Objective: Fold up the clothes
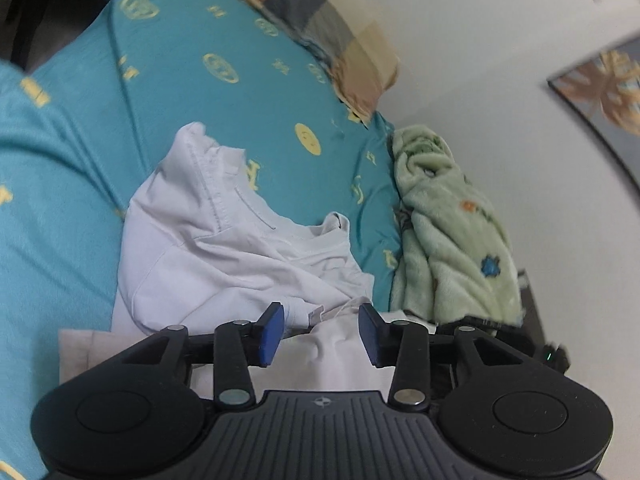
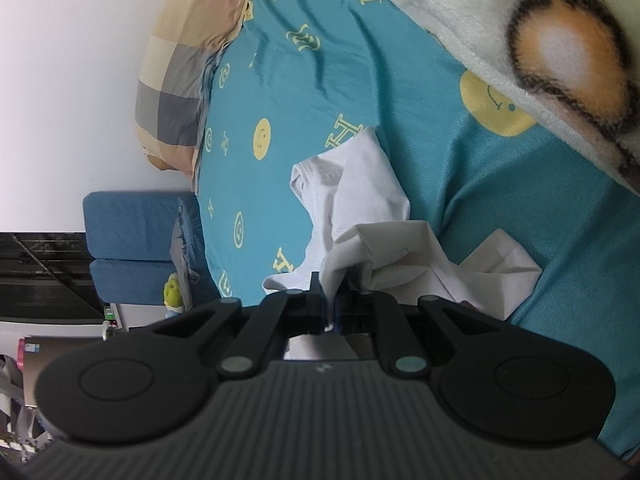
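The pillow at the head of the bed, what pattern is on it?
The pillow has a check of large beige, grey and pink squares, clearest in the right wrist view.

Left gripper (image 1: 321, 334): matte black housing with a ribbed grey-black centre panel bearing a small round crosshair mark; two rounded side lobes, each with a circular recessed disc; black linkage arms pinned with silver rivets; blue pads (image 1: 271, 334) on the fingers.

Right gripper (image 2: 330, 308): same black ribbed body, twin disc lobes, grey-green rivet caps, a sliver of blue pad between black fingers.
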{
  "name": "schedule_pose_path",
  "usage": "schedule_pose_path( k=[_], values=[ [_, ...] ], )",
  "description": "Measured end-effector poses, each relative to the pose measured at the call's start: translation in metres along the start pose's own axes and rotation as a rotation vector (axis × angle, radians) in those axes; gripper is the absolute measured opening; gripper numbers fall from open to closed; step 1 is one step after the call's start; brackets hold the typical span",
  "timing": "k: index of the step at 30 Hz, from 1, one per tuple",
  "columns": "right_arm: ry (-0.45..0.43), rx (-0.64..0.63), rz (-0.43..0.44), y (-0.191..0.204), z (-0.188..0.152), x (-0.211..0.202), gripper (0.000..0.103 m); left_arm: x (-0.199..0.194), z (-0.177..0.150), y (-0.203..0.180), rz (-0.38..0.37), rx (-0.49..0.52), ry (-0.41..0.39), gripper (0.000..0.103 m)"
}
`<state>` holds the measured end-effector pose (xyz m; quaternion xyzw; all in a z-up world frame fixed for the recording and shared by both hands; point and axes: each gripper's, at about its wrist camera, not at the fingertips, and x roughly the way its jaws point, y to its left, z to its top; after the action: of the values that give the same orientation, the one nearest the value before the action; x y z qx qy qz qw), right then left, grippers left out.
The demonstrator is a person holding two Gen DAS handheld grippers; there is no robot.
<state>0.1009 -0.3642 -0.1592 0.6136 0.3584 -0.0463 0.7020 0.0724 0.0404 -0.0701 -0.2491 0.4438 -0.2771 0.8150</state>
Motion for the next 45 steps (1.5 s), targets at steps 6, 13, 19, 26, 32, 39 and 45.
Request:
schedule_pose_path(
  k=[6,13,19,26,32,39,45],
  values=[
    [-0.018,-0.058,-0.007,0.003,-0.004,-0.008,0.008,-0.004,-0.028,-0.051,0.091,0.331,0.041,0.062],
    [-0.021,-0.069,-0.001,0.0,-0.005,-0.017,0.008,0.006,-0.107,-0.094,0.208,0.749,0.202,0.08],
    [-0.028,-0.071,-0.001,-0.006,-0.006,-0.024,0.008,0.031,-0.167,-0.1,0.376,1.025,0.332,0.08],
    [-0.033,-0.075,0.003,-0.006,-0.005,-0.028,0.008,0.05,-0.178,-0.095,0.528,1.085,0.39,0.06],
    [-0.038,-0.079,0.016,-0.006,-0.006,-0.034,0.008,0.032,-0.159,-0.089,0.547,0.973,0.345,0.01],
    [-0.059,-0.104,0.086,0.003,-0.015,-0.052,0.008,-0.039,-0.109,-0.085,0.508,0.793,0.103,0.007],
    [-0.092,-0.163,0.112,0.044,-0.015,-0.056,0.008,-0.069,-0.023,-0.078,0.506,0.659,-0.115,0.006]
  ],
)
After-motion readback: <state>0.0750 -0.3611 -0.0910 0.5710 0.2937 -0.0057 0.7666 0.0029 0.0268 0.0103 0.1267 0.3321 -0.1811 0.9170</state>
